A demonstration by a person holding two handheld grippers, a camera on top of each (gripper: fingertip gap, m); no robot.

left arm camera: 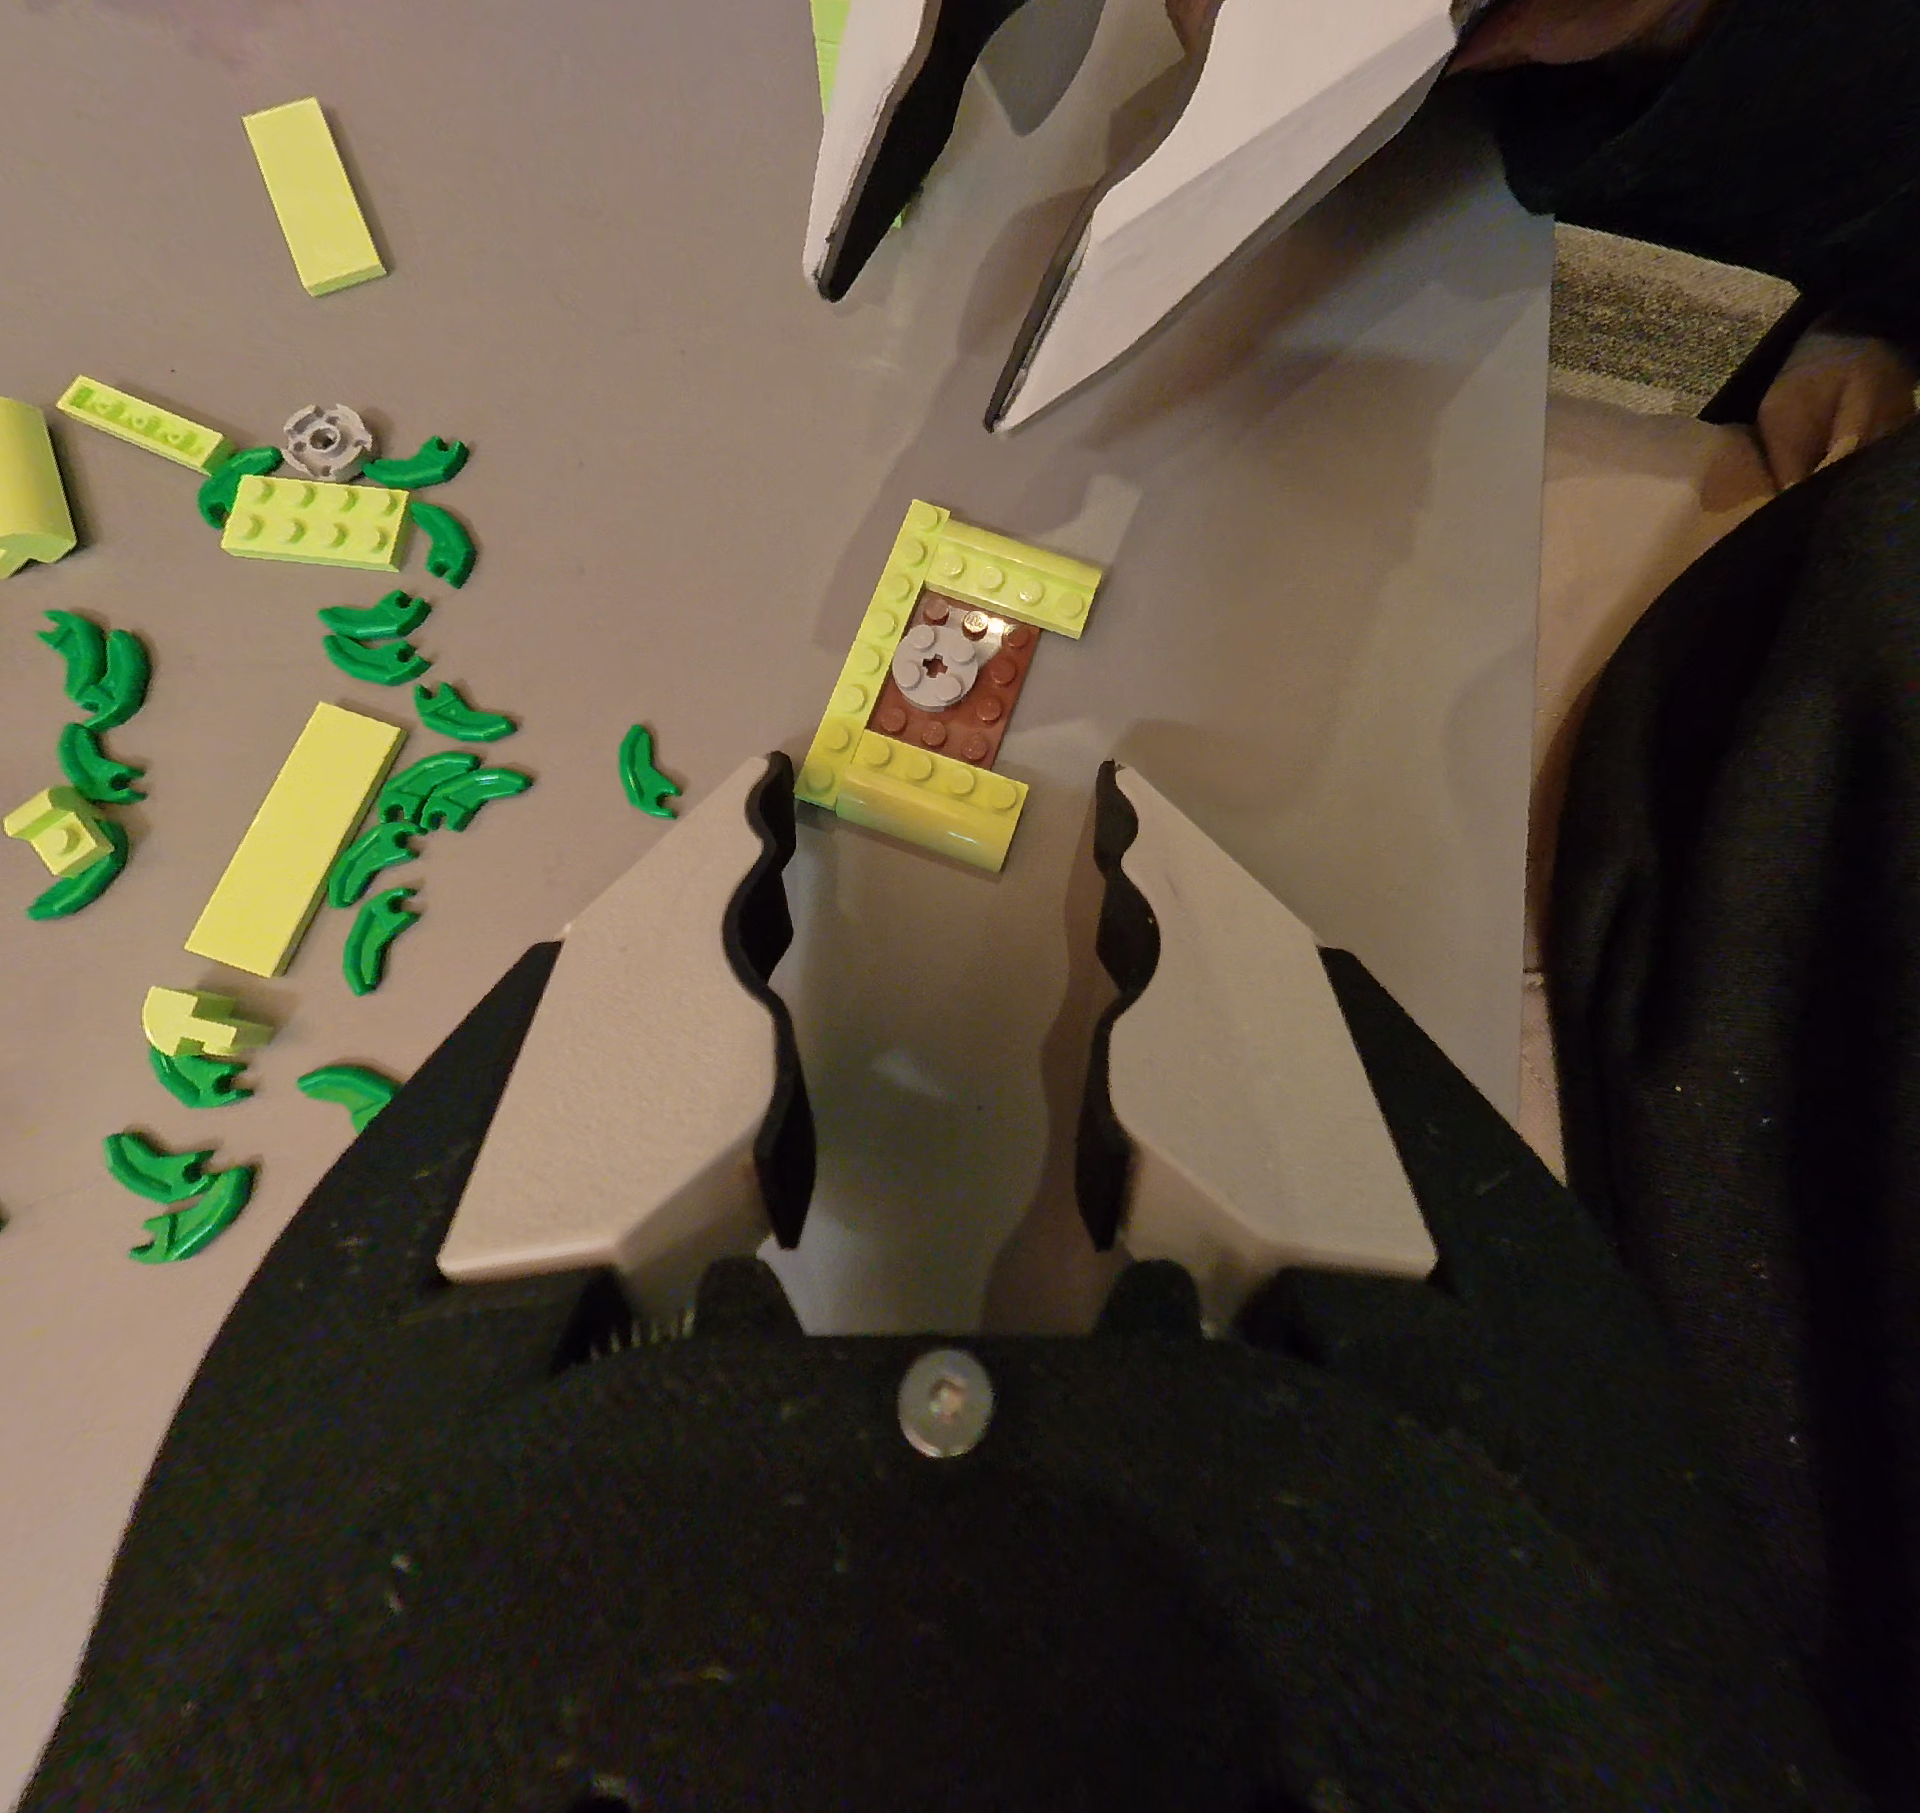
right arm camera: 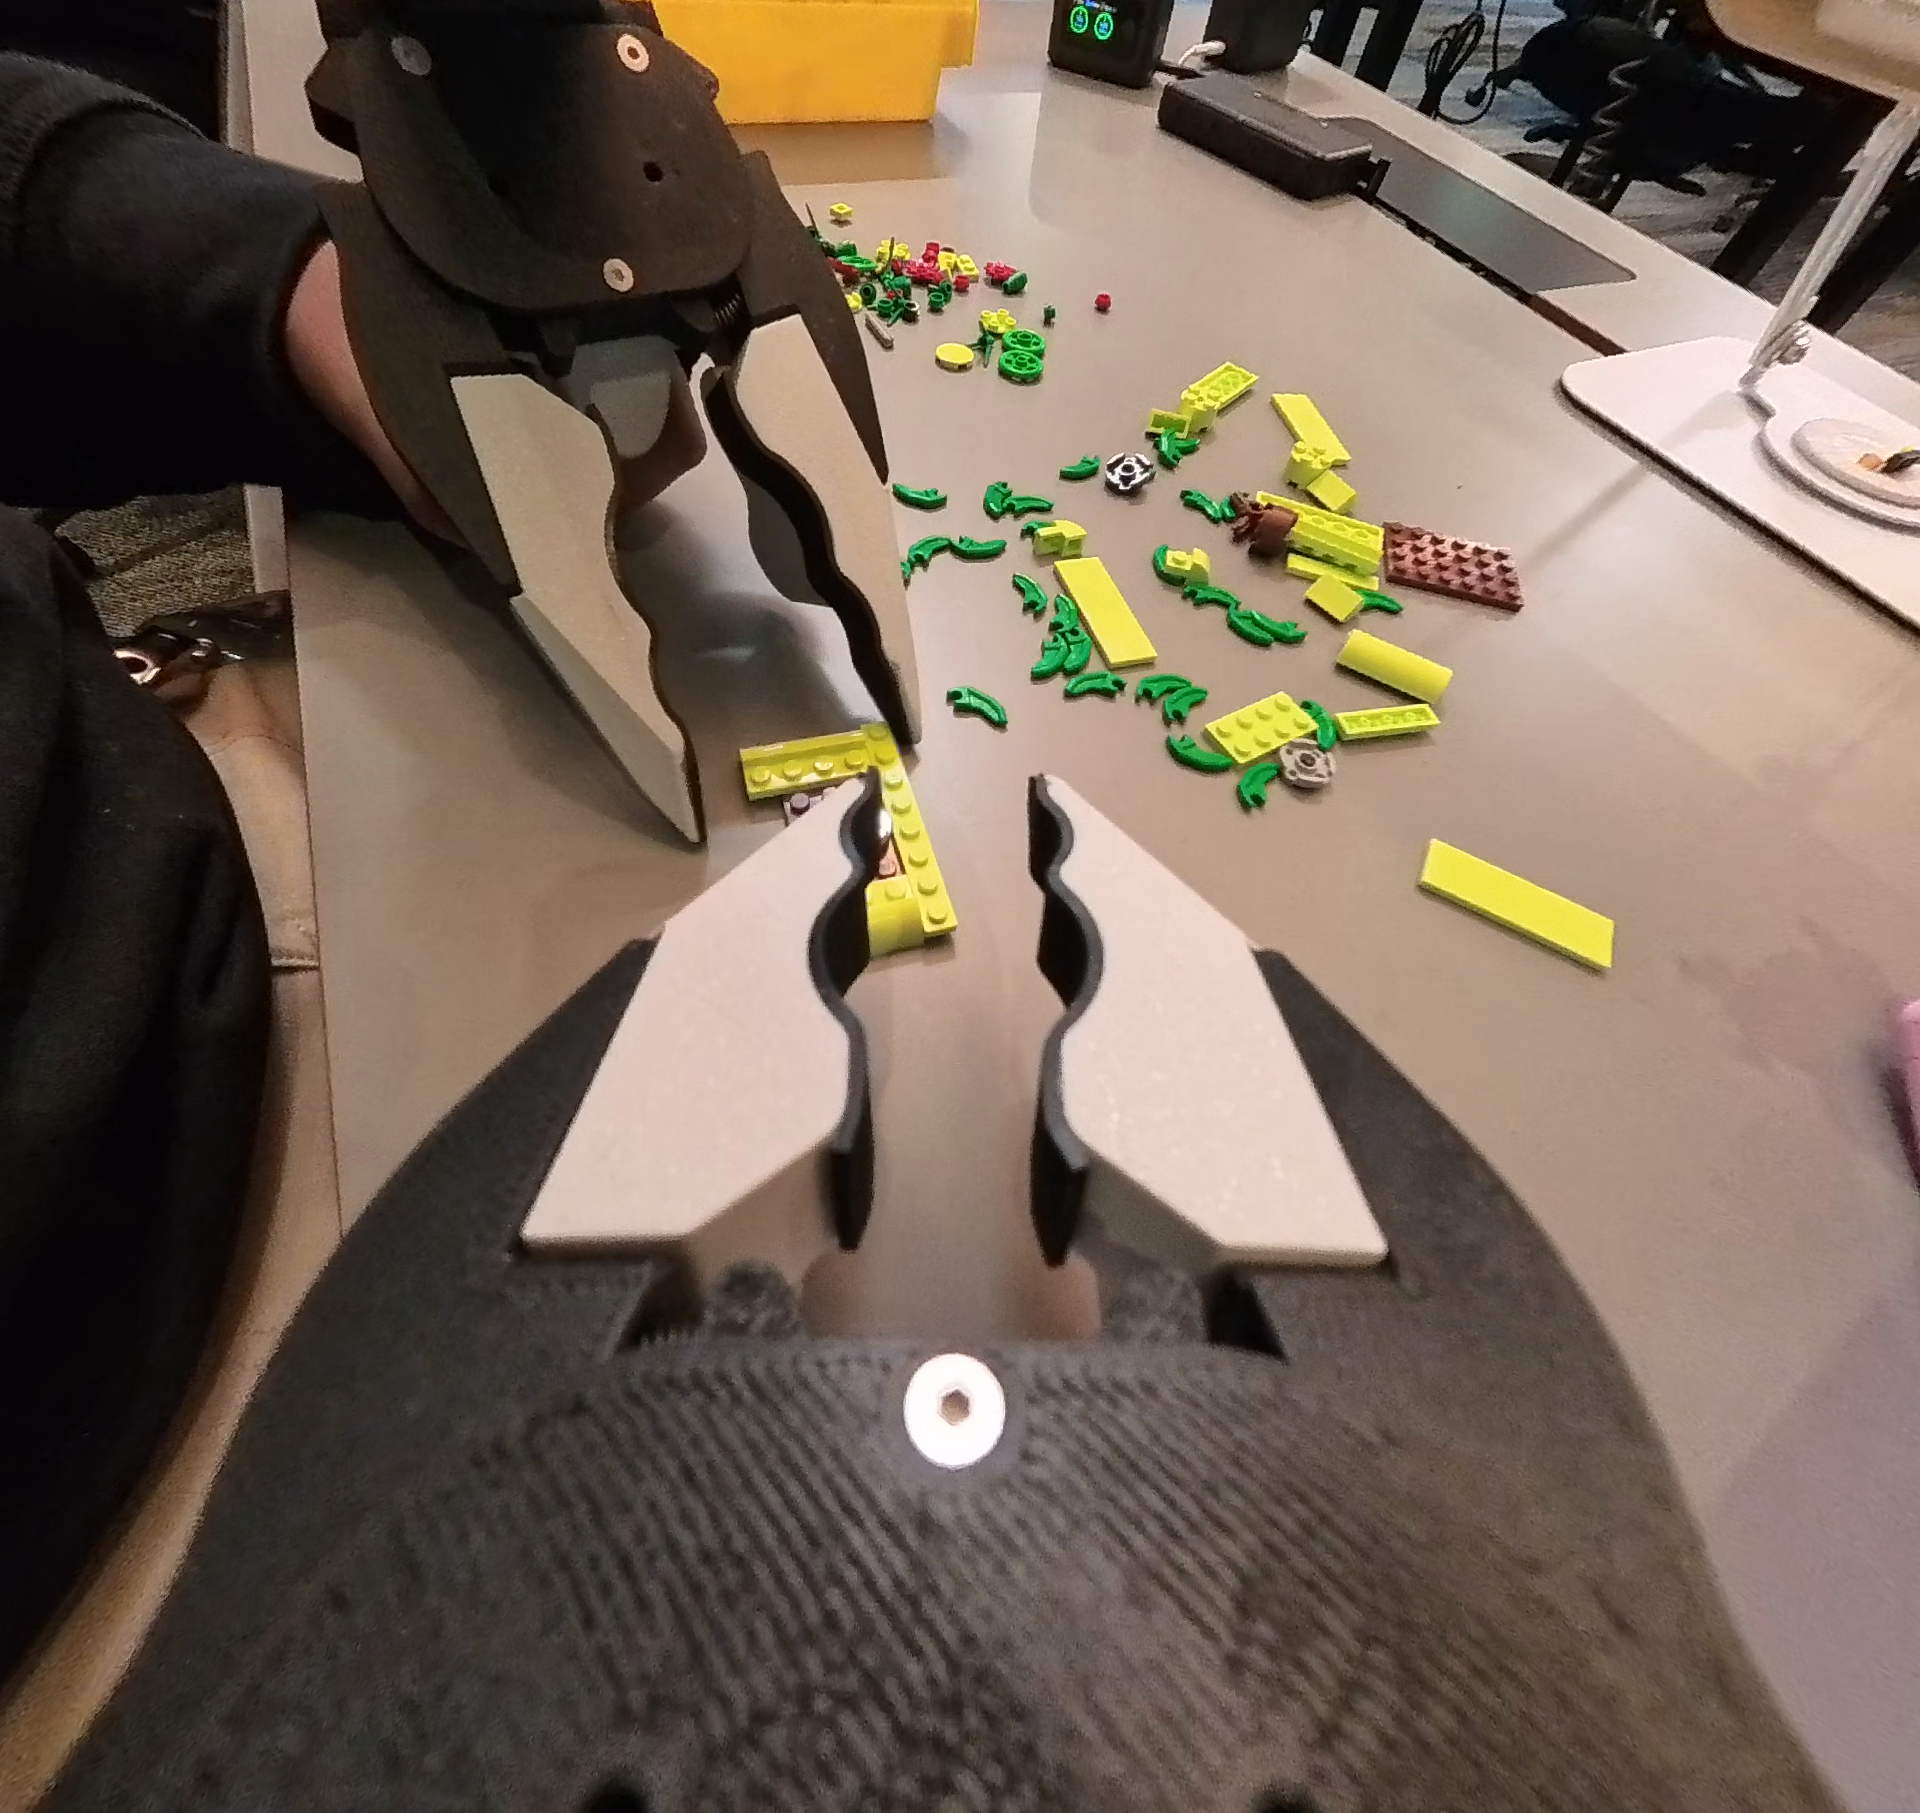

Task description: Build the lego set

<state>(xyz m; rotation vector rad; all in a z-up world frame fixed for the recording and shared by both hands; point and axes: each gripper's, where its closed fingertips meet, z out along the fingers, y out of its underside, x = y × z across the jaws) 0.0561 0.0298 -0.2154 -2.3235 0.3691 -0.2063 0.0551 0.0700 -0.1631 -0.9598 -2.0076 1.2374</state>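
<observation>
Left wrist view: the left gripper [left arm camera: 940,776], grey-fingered with black wavy pads, hangs with its jaws spread apart and holding nothing, just short of the small partly built lego assembly [left arm camera: 940,688], a brown studded plate framed on three sides by lime-green strips, with a round grey piece [left arm camera: 935,674] on top. The assembly lies flat on the grey table [left arm camera: 623,205] near the person's dark-clothed lap. The right gripper [left arm camera: 914,350] comes in from above, jaws also parted and empty, its tips apart from the build. To the left lie scattered loose lime-green plates [left arm camera: 312,194] and dark green curved leaf pieces [left arm camera: 646,771]. In the right wrist view, one left finger [right arm camera: 883,662] seems to touch the assembly's far corner, though the angle makes that uncertain. A loose brown studded plate [right arm camera: 1455,566] and a yellow bin [right arm camera: 821,7] sit farther off.
</observation>
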